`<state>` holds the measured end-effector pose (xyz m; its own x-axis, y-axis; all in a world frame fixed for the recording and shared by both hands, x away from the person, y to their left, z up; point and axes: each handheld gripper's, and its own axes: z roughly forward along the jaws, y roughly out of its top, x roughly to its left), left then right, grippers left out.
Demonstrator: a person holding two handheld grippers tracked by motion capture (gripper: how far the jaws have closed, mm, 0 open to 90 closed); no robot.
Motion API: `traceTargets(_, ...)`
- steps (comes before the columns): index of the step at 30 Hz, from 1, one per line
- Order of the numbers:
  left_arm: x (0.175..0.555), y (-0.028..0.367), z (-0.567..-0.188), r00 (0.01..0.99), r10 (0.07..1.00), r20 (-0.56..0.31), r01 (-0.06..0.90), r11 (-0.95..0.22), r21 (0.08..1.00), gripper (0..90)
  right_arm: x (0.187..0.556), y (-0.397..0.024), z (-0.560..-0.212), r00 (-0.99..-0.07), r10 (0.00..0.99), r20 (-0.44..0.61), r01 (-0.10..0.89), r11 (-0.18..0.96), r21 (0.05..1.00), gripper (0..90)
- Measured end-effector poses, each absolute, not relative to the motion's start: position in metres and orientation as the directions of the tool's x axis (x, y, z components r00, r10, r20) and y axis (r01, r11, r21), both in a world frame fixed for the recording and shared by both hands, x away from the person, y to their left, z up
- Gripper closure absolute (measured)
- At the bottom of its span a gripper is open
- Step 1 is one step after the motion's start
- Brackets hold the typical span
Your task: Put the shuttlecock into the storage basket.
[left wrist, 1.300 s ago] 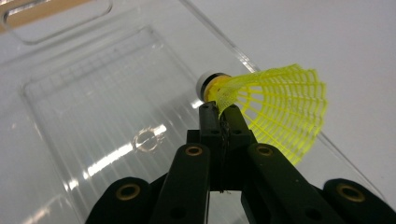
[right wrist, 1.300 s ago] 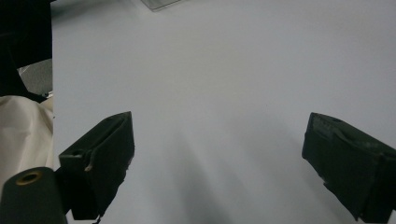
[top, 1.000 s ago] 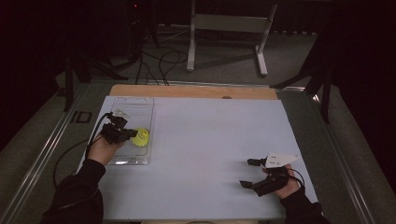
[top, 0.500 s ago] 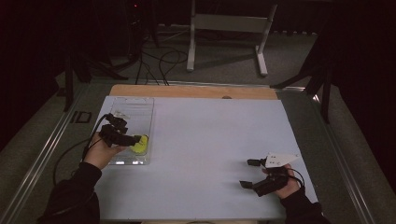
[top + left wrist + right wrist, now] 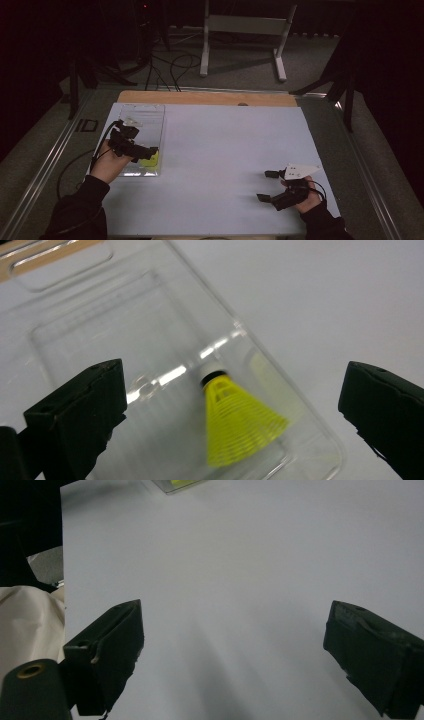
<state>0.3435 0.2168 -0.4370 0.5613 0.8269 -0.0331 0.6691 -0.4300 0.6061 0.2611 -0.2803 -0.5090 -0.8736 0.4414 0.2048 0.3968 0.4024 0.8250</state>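
Two tongs, left [image 5: 230, 410] just opened, above one shuttlecock [image 5: 239, 421] in one tray [image 5: 75, 330].

Your worktop [image 5: 215, 165] wears a pale sheet, with a wooden strip [image 5: 205, 98] bare along its far edge. A clear tray [image 5: 142, 117] lies flat near that strip's left end.

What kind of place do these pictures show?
Probably a recording lab: a white-topped work table in a dark room, loose black cables on grey floor, a white metal stand behind, a person's hand-held black left gripper.
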Motion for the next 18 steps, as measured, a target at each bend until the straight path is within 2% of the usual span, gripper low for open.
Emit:
traceTargets(7, 0.339, 0.202, -0.435, 0.649, 0.759, -0.059, 0.606, -0.469, 0.642, 0.0, 0.261, -0.281, -0.51, -0.872, 0.451, 0.193, 0.394, 0.408, 0.824, 9.5)
traceTargets(18, 0.335, 0.181, -0.428, 0.729, 0.679, -0.087, 0.538, -0.49, 0.686, 0.0, 0.261, -0.282, -0.511, -0.866, 0.461, 0.195, 0.4, 0.405, 0.822, 9.5)
